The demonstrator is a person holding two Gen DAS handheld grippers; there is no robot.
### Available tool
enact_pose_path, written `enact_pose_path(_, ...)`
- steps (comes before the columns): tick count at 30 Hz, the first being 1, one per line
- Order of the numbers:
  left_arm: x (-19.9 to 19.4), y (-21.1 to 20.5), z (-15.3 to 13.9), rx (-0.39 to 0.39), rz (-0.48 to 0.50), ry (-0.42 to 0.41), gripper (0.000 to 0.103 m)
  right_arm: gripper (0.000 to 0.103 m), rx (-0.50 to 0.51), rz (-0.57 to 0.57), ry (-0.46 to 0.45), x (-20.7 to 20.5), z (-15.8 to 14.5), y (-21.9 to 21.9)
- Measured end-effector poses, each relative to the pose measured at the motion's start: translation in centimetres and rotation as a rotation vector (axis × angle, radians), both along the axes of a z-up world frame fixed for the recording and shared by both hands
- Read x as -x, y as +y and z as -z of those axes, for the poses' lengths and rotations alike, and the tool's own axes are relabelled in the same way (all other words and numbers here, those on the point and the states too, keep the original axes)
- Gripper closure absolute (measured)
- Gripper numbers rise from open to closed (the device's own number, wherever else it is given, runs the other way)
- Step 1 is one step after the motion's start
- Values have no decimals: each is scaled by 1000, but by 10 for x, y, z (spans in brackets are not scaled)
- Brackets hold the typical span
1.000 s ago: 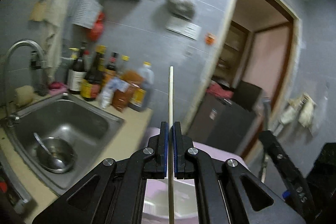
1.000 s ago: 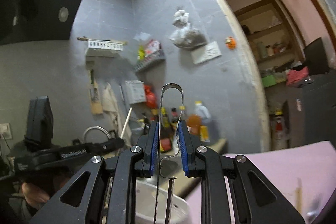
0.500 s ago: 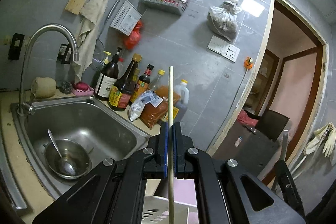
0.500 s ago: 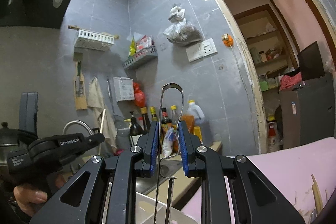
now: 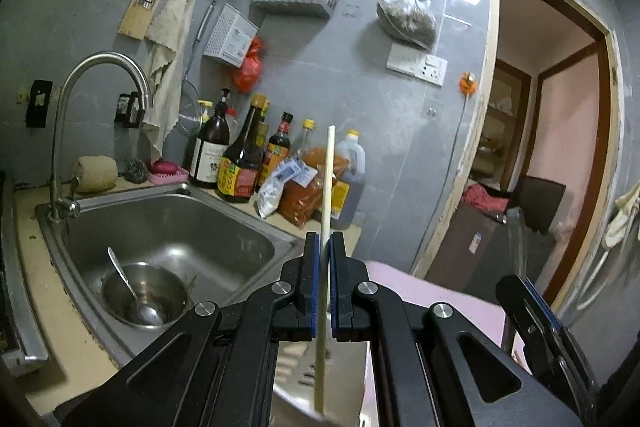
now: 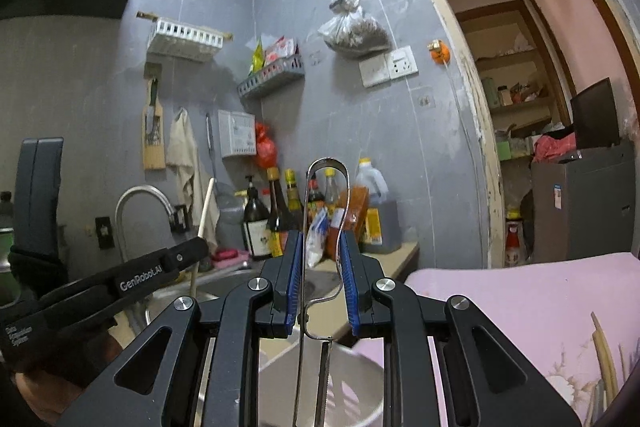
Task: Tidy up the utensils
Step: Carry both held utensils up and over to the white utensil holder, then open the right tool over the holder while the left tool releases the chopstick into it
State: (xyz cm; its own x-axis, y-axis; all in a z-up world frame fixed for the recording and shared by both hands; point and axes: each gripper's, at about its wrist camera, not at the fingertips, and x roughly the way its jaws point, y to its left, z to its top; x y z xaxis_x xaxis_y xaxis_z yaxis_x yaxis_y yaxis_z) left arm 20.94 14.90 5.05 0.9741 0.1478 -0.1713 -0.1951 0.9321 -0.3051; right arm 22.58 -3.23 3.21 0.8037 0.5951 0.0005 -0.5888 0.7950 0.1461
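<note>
My left gripper (image 5: 325, 247) is shut on a pale wooden chopstick (image 5: 328, 179) that stands upright, its lower end over a white slotted utensil holder (image 5: 344, 379). In the right wrist view my right gripper (image 6: 320, 247) is shut on metal tongs (image 6: 326, 161), looped end up and serrated tips hanging down over the white utensil holder (image 6: 360, 387). The left gripper (image 6: 160, 267) with its chopstick (image 6: 204, 211) shows at the left of that view. The right gripper's finger (image 5: 532, 307) appears at the right of the left wrist view.
A steel sink (image 5: 168, 223) holds a metal bowl (image 5: 144, 295) with a spoon, under a curved tap (image 5: 104, 67). Several sauce bottles (image 5: 240, 163) line the grey wall. A pink cloth (image 6: 520, 299) with loose chopsticks (image 6: 600, 347) covers the surface at right. A doorway (image 5: 552, 131) opens beyond.
Both grippers have come down with their utensils still held. The left view has swung from the doorway toward the sink. The white holder now sits closer beneath both.
</note>
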Motion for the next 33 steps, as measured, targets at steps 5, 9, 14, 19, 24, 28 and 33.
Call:
enact_pose_path(5, 8, -8, 10, 2, 36, 42, 101, 86, 24, -21, 43, 3, 3, -5)
enact_pose_path(9, 16, -14, 13, -14, 57, 60, 100, 86, 53, -29, 66, 6, 6, -7)
enact_pose_path(14, 22, -20, 15, -17, 108, 101, 97, 85, 84, -41, 92, 9, 8, -10)
enact_pose_path(19, 31, -25, 10, 2, 143, 94, 87, 79, 90, -43, 90, 14, 5, -15)
enact_pose_path(24, 39, -27, 1, 30, 165, 80, 83, 77, 85, -43, 66, 23, -3, -25)
enact_pose_path(28, 47, -32, -7, 31, 178, 61, 73, 69, 61, -20, 49, 31, -13, -38)
enact_pose_path(33, 58, -46, -21, 10, 209, 21, 59, 51, 46, 41, 6, 47, -28, -61)
